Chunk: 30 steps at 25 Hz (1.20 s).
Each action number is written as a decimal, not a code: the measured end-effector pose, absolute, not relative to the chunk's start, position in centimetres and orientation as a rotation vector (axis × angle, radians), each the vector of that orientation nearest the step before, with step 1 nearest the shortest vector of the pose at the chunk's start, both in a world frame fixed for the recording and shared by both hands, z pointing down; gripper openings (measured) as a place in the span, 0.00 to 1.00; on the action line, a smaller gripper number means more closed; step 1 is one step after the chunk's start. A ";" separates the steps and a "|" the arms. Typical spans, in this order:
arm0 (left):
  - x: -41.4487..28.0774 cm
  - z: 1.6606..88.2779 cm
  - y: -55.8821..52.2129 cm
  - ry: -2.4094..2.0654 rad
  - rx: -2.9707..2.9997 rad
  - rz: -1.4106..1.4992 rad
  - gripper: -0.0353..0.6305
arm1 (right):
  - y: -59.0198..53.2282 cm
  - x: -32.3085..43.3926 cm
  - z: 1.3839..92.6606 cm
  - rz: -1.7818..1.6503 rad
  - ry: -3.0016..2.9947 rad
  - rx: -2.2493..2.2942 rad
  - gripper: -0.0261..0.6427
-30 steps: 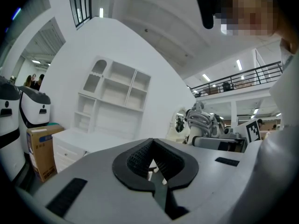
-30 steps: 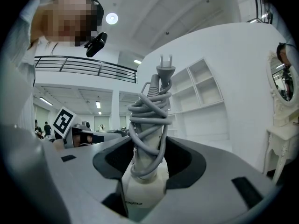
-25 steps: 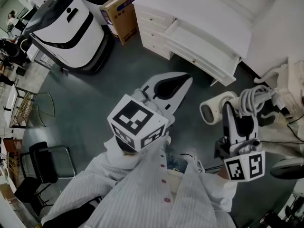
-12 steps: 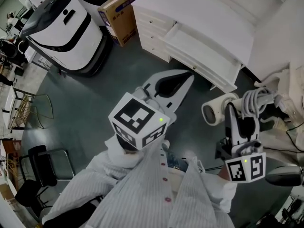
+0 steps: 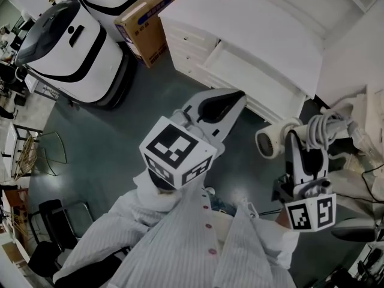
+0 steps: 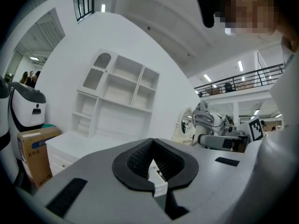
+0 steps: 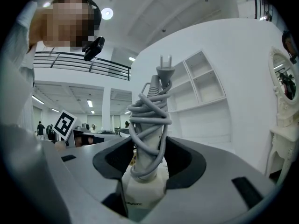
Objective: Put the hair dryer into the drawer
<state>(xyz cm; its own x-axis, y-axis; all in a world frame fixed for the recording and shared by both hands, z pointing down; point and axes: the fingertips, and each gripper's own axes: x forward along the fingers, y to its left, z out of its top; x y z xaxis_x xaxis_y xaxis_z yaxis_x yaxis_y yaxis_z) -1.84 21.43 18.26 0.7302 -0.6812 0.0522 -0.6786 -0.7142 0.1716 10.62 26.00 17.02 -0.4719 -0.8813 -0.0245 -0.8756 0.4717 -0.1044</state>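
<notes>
The white hair dryer (image 5: 271, 141) has its grey cord wound round the handle (image 7: 148, 120). My right gripper (image 5: 305, 144) is shut on that handle, nozzle pointing left, low at the right of the head view. The white dresser's open drawer (image 5: 252, 71) lies up and left of it, with a gap of floor between. My left gripper (image 5: 235, 96) is shut and holds nothing, its tips close to the drawer's front edge. In the left gripper view the left gripper (image 6: 152, 146) points at white shelves, and the hair dryer (image 6: 203, 123) shows at the right.
A large white and black machine (image 5: 72, 41) and a cardboard box (image 5: 143, 24) stand left of the dresser. White furniture (image 5: 360, 110) crowds the right edge. Metal chairs (image 5: 54, 218) are at the lower left. The floor is dark grey.
The dresser and drawer have come nearer in the head view. The left gripper's tips now reach close to the drawer front. The right gripper keeps its hold on the hair dryer.
</notes>
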 end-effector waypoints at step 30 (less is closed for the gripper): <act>-5.2 21.0 3.7 -0.961 2.770 0.060 0.07 | 8.9 9.6 20.3 -0.228 2.509 -1.768 0.34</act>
